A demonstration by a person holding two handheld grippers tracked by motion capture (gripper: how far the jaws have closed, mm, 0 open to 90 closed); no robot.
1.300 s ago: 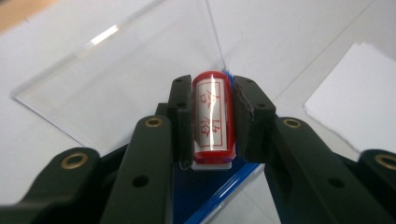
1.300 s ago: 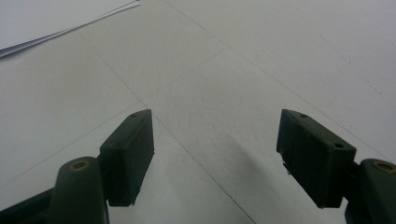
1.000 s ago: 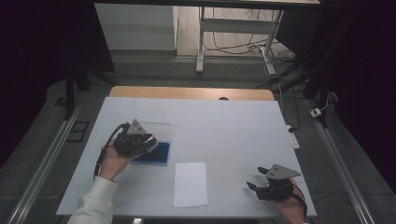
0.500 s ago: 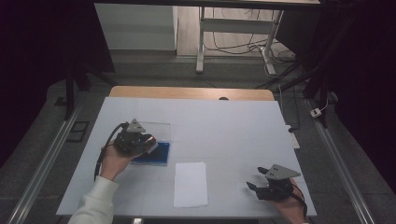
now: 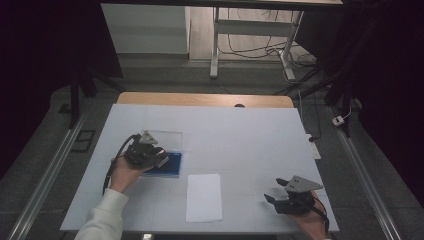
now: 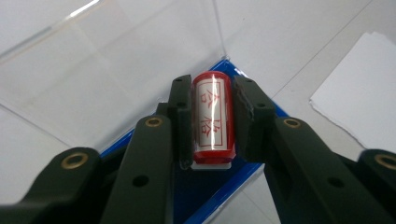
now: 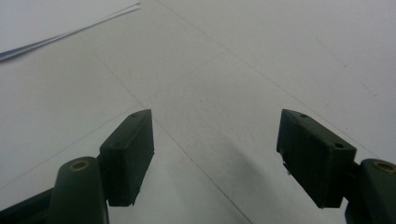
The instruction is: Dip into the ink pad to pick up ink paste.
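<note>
A white table is spread across the middle of the high view, with a strip of its wooden edge shown along the far side. A clear acrylic lid is seen left of centre in that view, standing open behind a blue tray; in the left gripper view the clear lid is spread across the upper left of the frame, and the blue tray is seen low in the centre, under the jaws. A white sheet of paper is laid flat on the table below centre in the high view, just to the right of the tray and apart from it; its corner is caught at the right edge of the left gripper view.

The left gripper is held over the blue tray at the left of the high view. In the left gripper view, the left gripper is clamped on a red stamp, which is pinched between the two jaws at mid frame; red characters inside a red frame are shown on its white face. The stamp is held over the tray's blue pad.

The right gripper is held at the lower right of the high view, well apart from the paper. In the right gripper view its jaws are spread wide, with nothing between them but bare table.
</note>
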